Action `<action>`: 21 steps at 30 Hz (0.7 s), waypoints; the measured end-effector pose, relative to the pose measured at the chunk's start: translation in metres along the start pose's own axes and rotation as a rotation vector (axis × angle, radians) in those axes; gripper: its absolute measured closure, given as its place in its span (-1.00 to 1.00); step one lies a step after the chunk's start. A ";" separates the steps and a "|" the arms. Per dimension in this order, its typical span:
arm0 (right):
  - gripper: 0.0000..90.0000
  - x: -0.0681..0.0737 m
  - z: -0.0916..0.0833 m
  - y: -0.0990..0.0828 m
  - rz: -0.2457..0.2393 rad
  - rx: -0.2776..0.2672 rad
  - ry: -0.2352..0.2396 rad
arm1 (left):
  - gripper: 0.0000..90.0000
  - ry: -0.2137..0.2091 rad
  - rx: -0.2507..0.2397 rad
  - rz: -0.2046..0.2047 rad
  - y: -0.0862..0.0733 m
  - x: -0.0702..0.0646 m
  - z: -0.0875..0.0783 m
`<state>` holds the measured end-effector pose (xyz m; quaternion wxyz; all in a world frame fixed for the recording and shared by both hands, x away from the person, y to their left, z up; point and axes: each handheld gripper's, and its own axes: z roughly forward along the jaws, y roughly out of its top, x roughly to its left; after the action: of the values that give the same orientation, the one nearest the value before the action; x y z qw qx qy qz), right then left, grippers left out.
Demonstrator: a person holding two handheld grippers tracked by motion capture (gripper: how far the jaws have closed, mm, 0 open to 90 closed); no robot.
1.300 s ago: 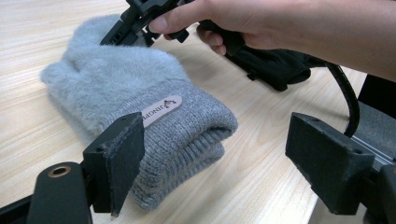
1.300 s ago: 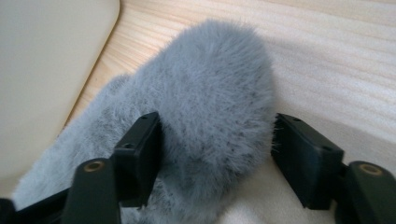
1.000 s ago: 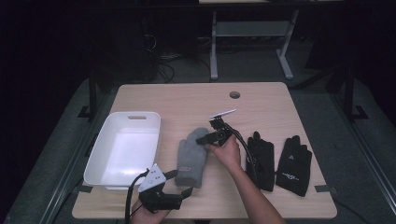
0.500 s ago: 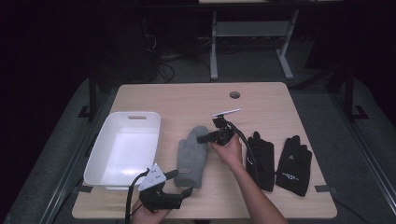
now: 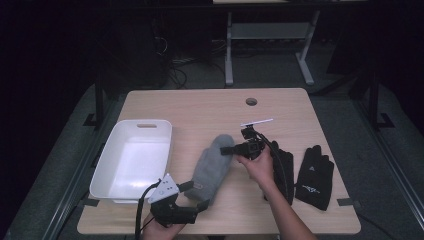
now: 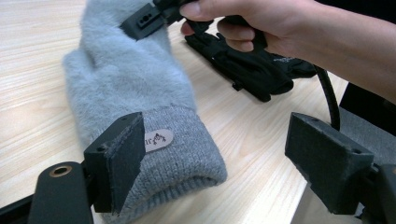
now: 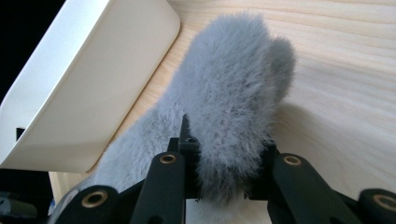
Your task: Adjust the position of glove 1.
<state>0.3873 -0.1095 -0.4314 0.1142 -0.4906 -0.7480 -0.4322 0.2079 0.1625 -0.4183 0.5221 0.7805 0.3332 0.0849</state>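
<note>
A fluffy grey mitten [image 5: 212,167] lies lengthwise on the wooden table [image 5: 200,107], its knit cuff toward the near edge. My right gripper [image 5: 232,149] is shut on the mitten's fingertip end; in the right gripper view the fur [image 7: 229,93] bulges between the closed jaws [image 7: 229,172]. My left gripper [image 5: 196,196] stands open at the cuff. In the left gripper view the cuff with its small label [image 6: 159,140] sits between the wide-apart jaws [image 6: 224,163], touching neither pad that I can see. The right gripper [image 6: 149,18] and its hand show at the top there.
A white plastic tub [image 5: 130,160] stands left of the mitten, close to its side. Two black gloves [image 5: 312,175] lie at the right, one partly under the right forearm [image 5: 285,165]. A round cable hole [image 5: 251,101] is at the table's back.
The right gripper has shifted slightly to the right and nearer, carrying the mitten's tip with it. The left gripper has stayed in place, open.
</note>
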 end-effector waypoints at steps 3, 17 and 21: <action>0.63 -0.003 -0.008 -0.006 -0.001 -0.013 -0.005 | -0.55 -0.029 -0.008 -0.036 0.002 -0.001 0.000; 0.62 -0.034 -0.040 -0.042 0.045 -0.054 -0.057 | -0.56 -0.043 0.040 -0.070 0.023 0.000 0.015; 0.62 -0.042 -0.045 -0.047 0.056 -0.062 -0.068 | -0.55 -0.038 0.068 -0.092 0.033 0.004 0.024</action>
<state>0.3573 -0.1767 -0.4547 0.0856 -0.5291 -0.7236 -0.4349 0.2369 0.1392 -0.4012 0.5051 0.7830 0.3614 0.0344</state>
